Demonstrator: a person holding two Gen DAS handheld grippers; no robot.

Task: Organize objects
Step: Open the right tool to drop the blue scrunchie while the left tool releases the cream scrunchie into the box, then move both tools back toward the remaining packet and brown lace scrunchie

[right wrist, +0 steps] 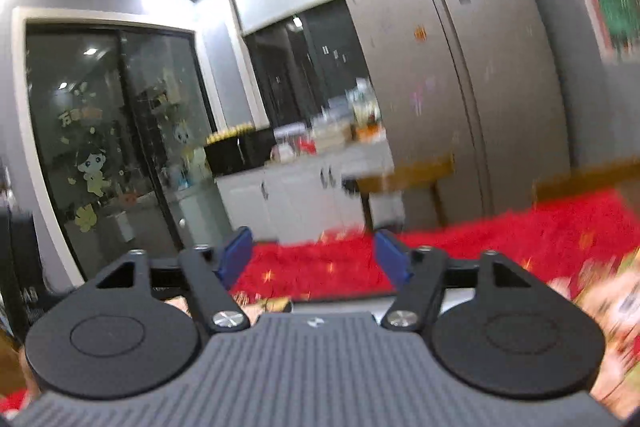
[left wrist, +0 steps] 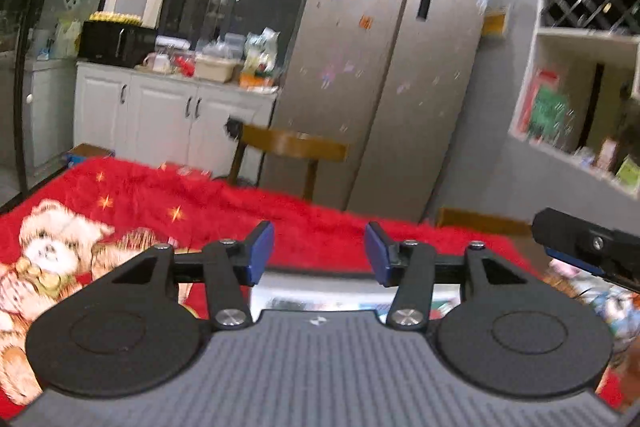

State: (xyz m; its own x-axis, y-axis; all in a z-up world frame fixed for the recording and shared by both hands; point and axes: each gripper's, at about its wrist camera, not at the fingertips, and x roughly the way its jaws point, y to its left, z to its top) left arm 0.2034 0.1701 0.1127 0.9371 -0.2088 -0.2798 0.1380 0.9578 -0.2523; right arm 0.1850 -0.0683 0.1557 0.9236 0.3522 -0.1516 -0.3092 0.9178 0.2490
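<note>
Both grippers hung above the red blanket [left wrist: 312,223]: left gripper [left wrist: 319,253] and right gripper [right wrist: 315,257] had fingers apart, nothing between them.

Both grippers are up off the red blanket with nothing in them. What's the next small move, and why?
Probably tip both grippers back down toward the red blanket. The left gripper and right gripper are open with nothing between the pads, and both views look out level at the fridge, so nothing to sort can be seen.
</note>
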